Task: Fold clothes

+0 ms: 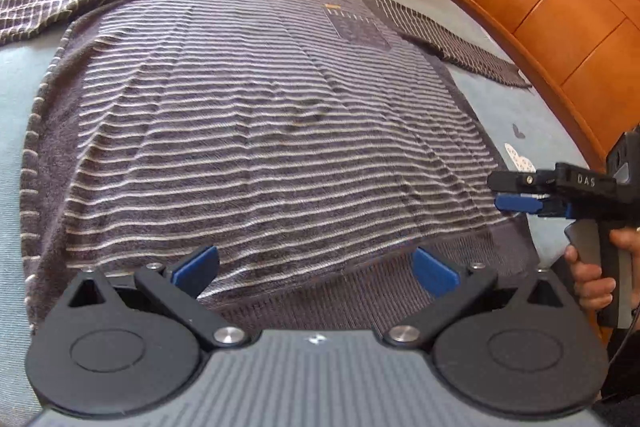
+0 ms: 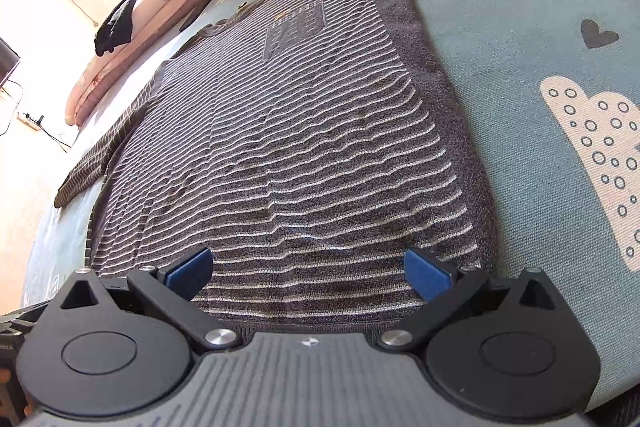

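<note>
Plainly, both pairs of fingers are being held wide apart with nothing between them: the left gripper (image 1: 316,269) is being hovered over the hem band of the sweater (image 1: 256,131), and the right gripper (image 2: 308,269) over the same hem nearer the right side seam. Seen from the left wrist, the right gripper (image 1: 516,205) is being carried just off the sweater's right lower corner by a hand (image 1: 592,279).

Judged from the knit, the sweater is likely being handled as a soft, limp, fairly light thing that sags and stretches. A pinch through both layers at the ribbed hem corners or the shoulders is being suggested as the firmest hold.

The sweater is being shown spread flat, face up, on the bed (image 2: 520,75). It is grey with thin pale stripes, a chest patch (image 1: 356,27), and both sleeves lying outstretched.
</note>
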Available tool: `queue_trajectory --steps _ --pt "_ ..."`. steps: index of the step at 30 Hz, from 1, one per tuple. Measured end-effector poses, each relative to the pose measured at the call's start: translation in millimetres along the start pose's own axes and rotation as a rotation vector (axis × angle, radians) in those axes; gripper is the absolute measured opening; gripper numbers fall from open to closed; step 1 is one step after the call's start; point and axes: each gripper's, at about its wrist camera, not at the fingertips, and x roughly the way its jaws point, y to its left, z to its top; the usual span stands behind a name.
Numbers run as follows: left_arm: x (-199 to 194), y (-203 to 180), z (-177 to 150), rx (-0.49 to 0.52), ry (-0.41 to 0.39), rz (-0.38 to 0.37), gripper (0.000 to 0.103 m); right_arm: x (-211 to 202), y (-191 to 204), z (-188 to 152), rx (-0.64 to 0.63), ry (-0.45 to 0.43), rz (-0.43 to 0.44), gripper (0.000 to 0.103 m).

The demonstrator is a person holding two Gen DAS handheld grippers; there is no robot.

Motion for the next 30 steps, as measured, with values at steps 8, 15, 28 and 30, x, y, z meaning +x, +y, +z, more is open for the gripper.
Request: queue_trajectory --steps 8,15,28,30 --pt "-1.2 -29.9 -39.1 0.211 0.079 0.071 0.102 -2.7 -9.9 -2.4 0.025 -0.024 0.054 0.103" --pt "-5.4 -61.0 -8.4 0.299 -0.057 -0.003 0.102 0.3 4.9 -8.1 -0.101 -0.018 0.005 0.103" --pt "49.3 -77.9 -15.8 0.286 0.029 -0.205 0.102 -5.7 -15.9 -4.9 0.02 -0.03 0.095 0.103" --pt "42.3 -74.2 -20.9 0.285 0.047 -0.225 0.102 -5.8 -16.5 -4.9 0.024 -0.035 0.104 0.103"
